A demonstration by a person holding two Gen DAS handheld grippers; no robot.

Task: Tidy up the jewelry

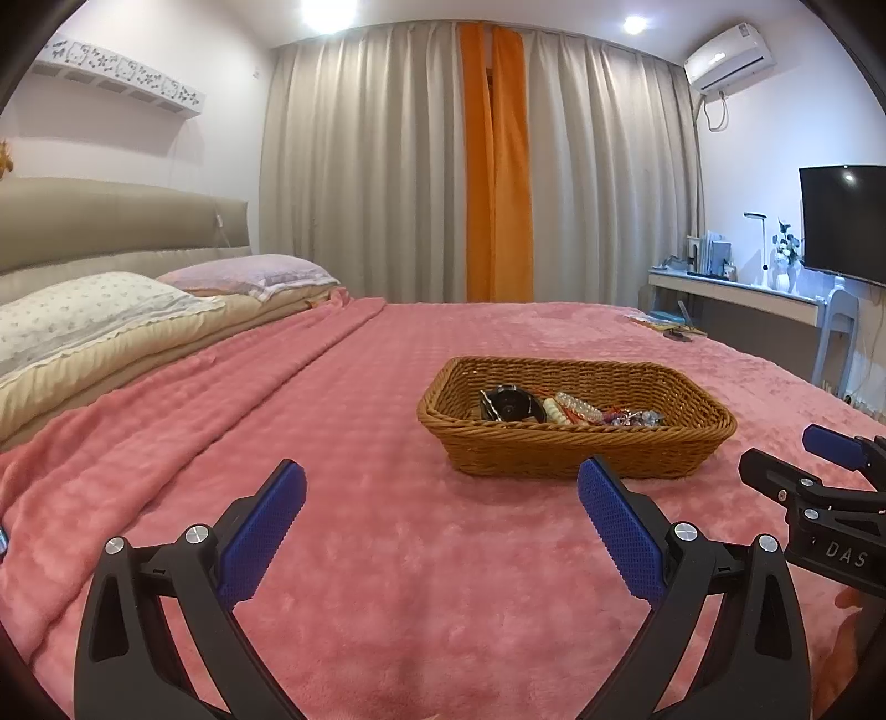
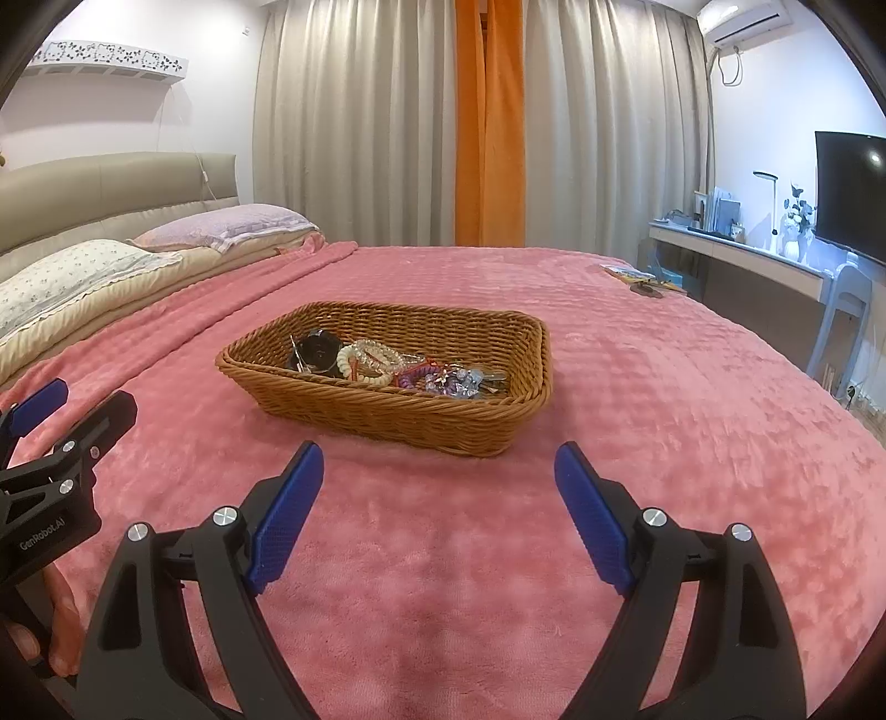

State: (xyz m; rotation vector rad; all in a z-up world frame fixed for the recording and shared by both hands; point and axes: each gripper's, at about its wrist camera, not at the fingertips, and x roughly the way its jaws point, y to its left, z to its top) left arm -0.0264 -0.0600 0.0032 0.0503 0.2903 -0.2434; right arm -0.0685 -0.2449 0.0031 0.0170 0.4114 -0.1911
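The brown woven wicker basket [image 2: 387,382] sat on the pink fleece blanket [image 2: 637,387], holding a tangled pile of bead bracelets and jewelry [image 2: 387,365] beside a round black case [image 2: 317,353]. Both the left gripper [image 1: 441,526] and right gripper [image 2: 438,507] were spread wide, empty, just near of it.

- The room was evenly bright, lit by 2 glaring ceiling lights [image 1: 326,11].
- The television [image 2: 850,188] caught a small glare spot.
- Fisheye distortion bent the edges; dark vignetting filled the corners.
- Focus was sharp.
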